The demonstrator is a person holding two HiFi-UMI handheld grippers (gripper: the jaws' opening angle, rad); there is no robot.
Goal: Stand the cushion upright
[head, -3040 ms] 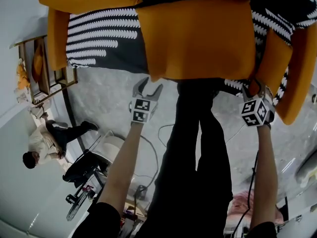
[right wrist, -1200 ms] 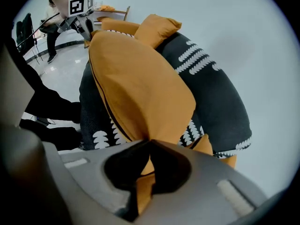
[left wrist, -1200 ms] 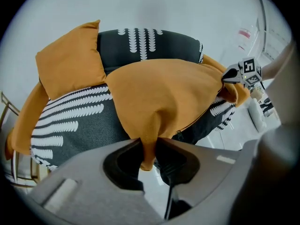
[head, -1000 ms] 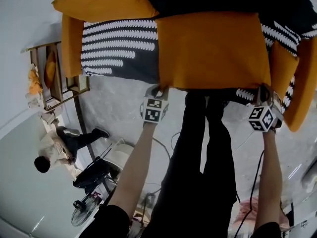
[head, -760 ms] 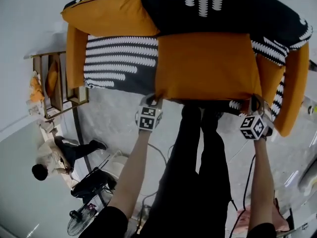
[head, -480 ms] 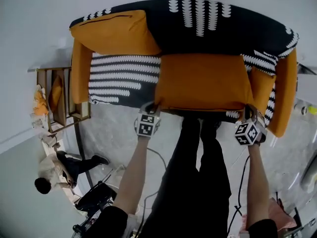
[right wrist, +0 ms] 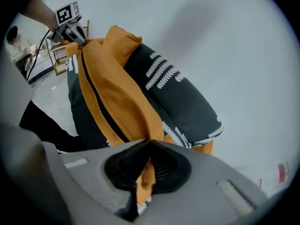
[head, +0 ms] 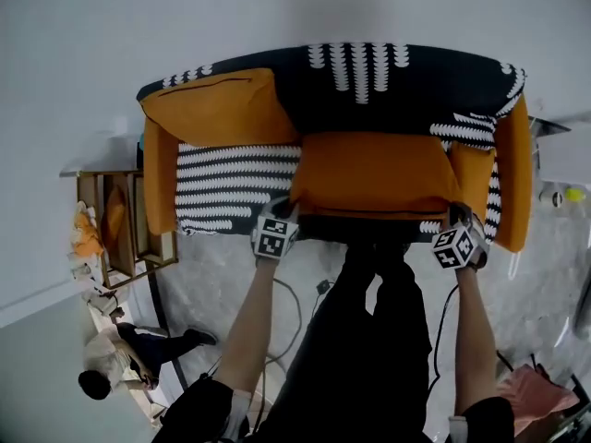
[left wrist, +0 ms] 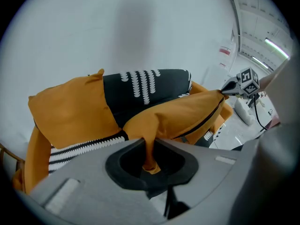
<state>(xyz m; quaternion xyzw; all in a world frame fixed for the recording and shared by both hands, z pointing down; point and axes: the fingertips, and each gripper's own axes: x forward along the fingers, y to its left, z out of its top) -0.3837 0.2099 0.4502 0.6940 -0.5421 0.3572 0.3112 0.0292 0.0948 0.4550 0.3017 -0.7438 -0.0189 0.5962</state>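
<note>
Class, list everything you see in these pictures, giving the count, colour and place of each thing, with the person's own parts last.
sofa: one, black with white pattern and orange arms, against the pale wall
held cushion: one, orange, over the seat's front
back cushion: one, orange, leaning on the backrest at the head view's left
side cushion: one, orange, by the far arm
wooden rack: one, brown, on the floor beside the sofa
seated person: one, on the floor, lower left
cables: several, dark, on the floor
pink cloth: one, lower right
left gripper: grey, jaws shut on one cushion corner
right gripper: grey, jaws shut on the other corner
forearms: two, bare
</note>
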